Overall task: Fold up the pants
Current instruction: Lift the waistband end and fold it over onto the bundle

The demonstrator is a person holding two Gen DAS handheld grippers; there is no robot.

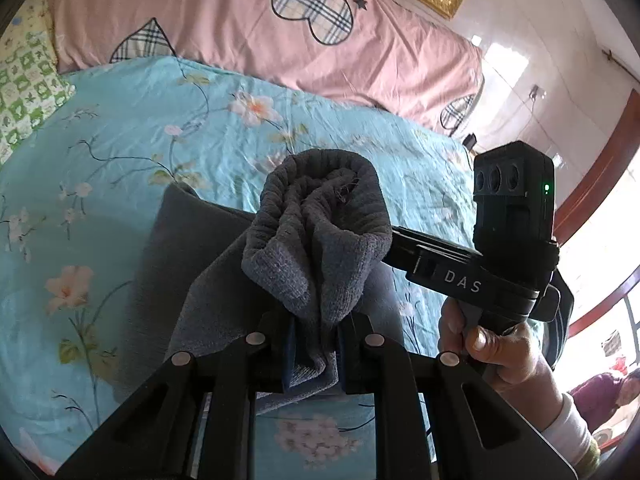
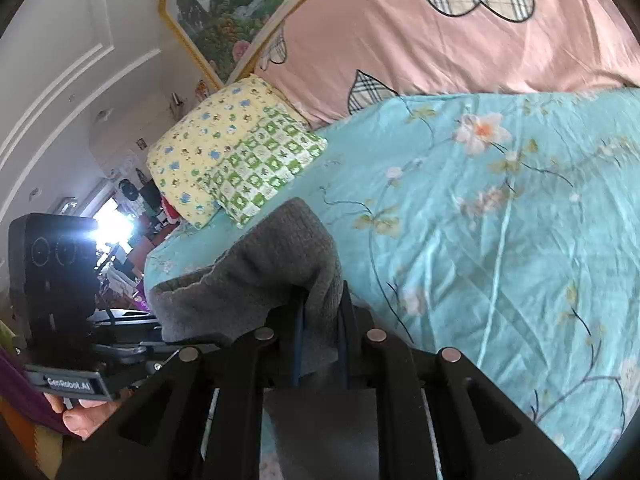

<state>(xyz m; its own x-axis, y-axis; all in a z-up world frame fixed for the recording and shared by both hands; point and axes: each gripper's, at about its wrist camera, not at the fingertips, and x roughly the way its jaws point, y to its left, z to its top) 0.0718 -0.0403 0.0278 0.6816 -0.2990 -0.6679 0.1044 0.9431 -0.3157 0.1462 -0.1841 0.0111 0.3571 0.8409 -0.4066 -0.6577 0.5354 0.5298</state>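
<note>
Wide bed sheet (image 1: pixel 120 168), turquoise, smooth and creased, printed with thin branches and pale flowers. Behind it, pink quilt (image 1: pixel 248 52) with plaid hearts, and a soft square pillow (image 2: pixel 224 156), yellow and green checked. Over the sheet, grey pants (image 1: pixel 320 236), thick ribbed knit, bunched and rolled at the cuff. Left gripper (image 1: pixel 316 344) clamped on the pants; right gripper (image 2: pixel 320 344) pinching another fold.
</note>
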